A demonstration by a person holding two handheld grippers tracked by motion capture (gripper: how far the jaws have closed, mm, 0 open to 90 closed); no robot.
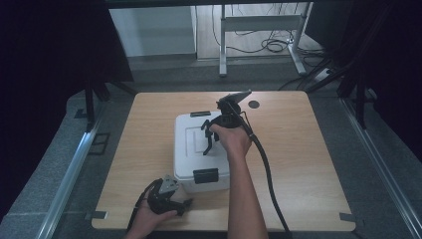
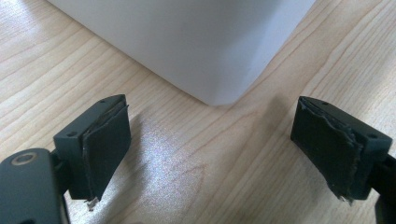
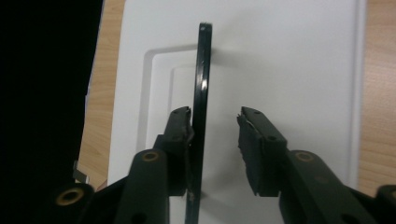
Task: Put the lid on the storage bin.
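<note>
Wooden table (image 1: 308, 164) is bearing a white box (image 1: 191, 134) at its middle; right gripper (image 3: 215, 135) is hovering part-open around the raised black handle (image 3: 202, 84), one pad touching, seemingly releasing; left gripper (image 2: 210, 140) is resting agape beside the box's corner.

Overhead plus two close tool-cams

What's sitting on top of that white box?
A black handle stands upright on the white box's lid, between the right hand-held gripper's open jaws. The closed lid hides whatever is inside.
</note>
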